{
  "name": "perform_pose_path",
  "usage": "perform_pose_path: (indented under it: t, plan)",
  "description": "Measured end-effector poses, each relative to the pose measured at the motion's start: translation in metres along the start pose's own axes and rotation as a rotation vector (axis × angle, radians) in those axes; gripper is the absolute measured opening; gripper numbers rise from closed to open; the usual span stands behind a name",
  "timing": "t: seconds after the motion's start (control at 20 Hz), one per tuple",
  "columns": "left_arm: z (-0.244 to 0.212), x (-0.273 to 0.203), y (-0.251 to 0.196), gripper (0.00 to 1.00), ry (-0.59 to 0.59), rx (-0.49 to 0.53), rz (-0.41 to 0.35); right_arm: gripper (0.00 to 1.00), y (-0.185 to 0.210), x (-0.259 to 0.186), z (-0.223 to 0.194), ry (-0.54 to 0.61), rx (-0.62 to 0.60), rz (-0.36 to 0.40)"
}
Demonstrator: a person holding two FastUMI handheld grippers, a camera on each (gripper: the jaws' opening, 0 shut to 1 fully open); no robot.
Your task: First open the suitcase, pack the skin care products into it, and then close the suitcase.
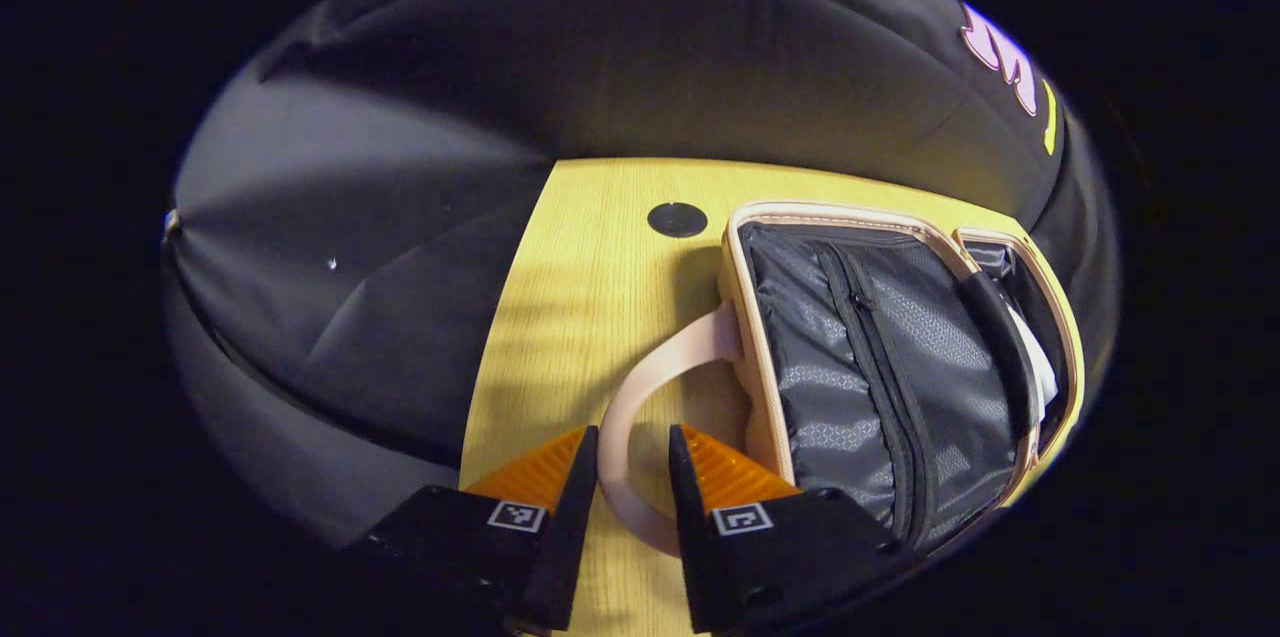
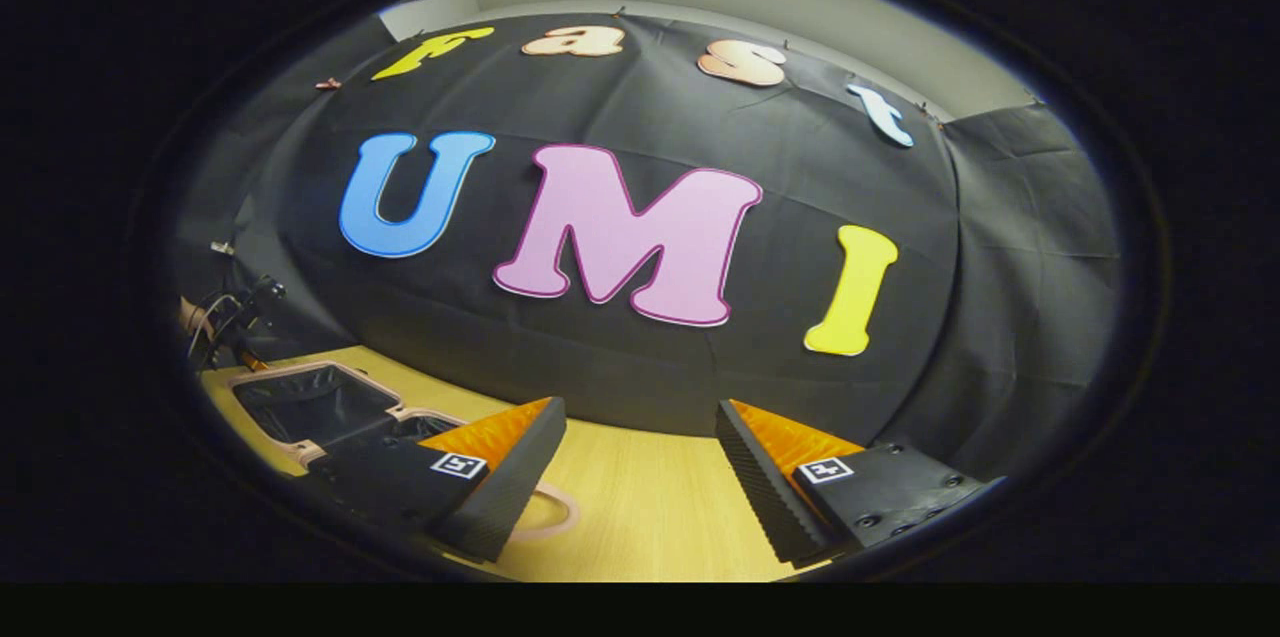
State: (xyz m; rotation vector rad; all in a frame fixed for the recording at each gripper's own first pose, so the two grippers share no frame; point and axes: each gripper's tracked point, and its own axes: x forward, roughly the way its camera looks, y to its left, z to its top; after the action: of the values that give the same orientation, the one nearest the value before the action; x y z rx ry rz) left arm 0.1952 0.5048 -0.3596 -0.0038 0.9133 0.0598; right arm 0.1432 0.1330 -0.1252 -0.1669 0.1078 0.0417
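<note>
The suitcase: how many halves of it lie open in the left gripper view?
2. The near half, with a zipped mesh lining, lies beside the left gripper, its pink handle between the fingers. The far half adjoins it; its contents are mostly hidden.

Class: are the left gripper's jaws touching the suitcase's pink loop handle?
Cannot tell. In the left gripper view the left gripper straddles the pink loop handle, but no plain contact or gap appears.

Both the left gripper (image 1: 633,467) and the right gripper (image 2: 640,462) have black, screw-studded bodies carrying a small white square marker on each finger, with wedge-shaped fingers (image 2: 495,437) ribbed bright orange outside and edged with ridged black pads toward six o'clock.
</note>
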Motion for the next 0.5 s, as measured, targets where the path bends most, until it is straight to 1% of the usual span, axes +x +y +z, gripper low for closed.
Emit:
perform_pose_path:
  t: [0.05, 0.1, 0.15, 0.2, 0.25, 0.3, 0.35, 0.4, 0.5]
  plan:
    - [-0.003, -0.003, 0.0, 0.46, 0.022, -0.003, -0.001, 0.96, 0.001, -0.001, -0.002, 0.0, -0.001, 0.002]
    - [-0.004, -0.001, 0.003, 0.43, 0.021, -0.002, 0.014, 0.96, 0.001, -0.002, -0.004, 0.002, -0.005, 0.004]
    - [-0.01, 0.005, 0.009, 0.36, 0.045, -0.002, 0.048, 0.96, 0.001, -0.003, -0.005, 0.005, -0.009, 0.004]
    - [-0.016, 0.003, 0.006, 0.25, 0.078, -0.009, 0.058, 0.96, 0.0, -0.003, -0.007, 0.006, -0.009, 0.005]
    - [-0.017, 0.004, 0.004, 0.24, 0.087, 0.002, 0.089, 0.96, -0.001, -0.002, -0.008, 0.007, -0.011, 0.005]
    - [-0.013, 0.008, 0.008, 0.2, 0.046, 0.028, 0.129, 0.96, -0.004, -0.001, -0.01, 0.007, -0.024, -0.004]
    - [-0.015, 0.013, 0.01, 0.19, 0.055, 0.056, 0.163, 0.95, -0.006, -0.001, -0.009, 0.006, -0.033, -0.011]
    - [-0.012, 0.008, 0.009, 0.16, 0.044, 0.083, 0.179, 0.95, -0.006, -0.001, -0.006, 0.0, -0.032, -0.008]
    - [-0.004, -0.004, 0.011, 0.12, 0.027, 0.085, 0.205, 0.96, -0.005, -0.004, -0.001, -0.02, -0.042, -0.001]
